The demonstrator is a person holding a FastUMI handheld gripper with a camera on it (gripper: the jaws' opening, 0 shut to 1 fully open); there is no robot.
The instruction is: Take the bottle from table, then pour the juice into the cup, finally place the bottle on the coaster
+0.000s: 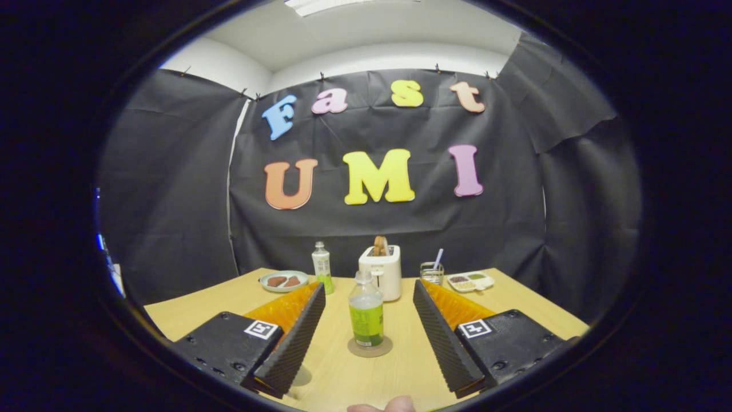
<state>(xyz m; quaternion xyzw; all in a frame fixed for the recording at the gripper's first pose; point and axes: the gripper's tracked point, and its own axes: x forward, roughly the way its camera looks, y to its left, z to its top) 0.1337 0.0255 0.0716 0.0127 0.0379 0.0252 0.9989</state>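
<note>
Standing wide apart with nothing pressed between them, the gripper (pixel 366 343) has its fingers flanking the clear plastic bottle with a green label and pale cap (pixel 366 312), which sits upright on a round brown coaster (pixel 370 347) on the light wooden table (pixel 200 303). By the look of it the bottle is already set down and released, so the last step seems done and the next move would only be a straight retreat without brushing it. Beyond stand a white toaster (pixel 382 272), a second green-labelled bottle (pixel 322 267), a glass cup with a straw (pixel 432 271), a plate (pixel 283 281) and a divided tray (pixel 470 281)
</note>
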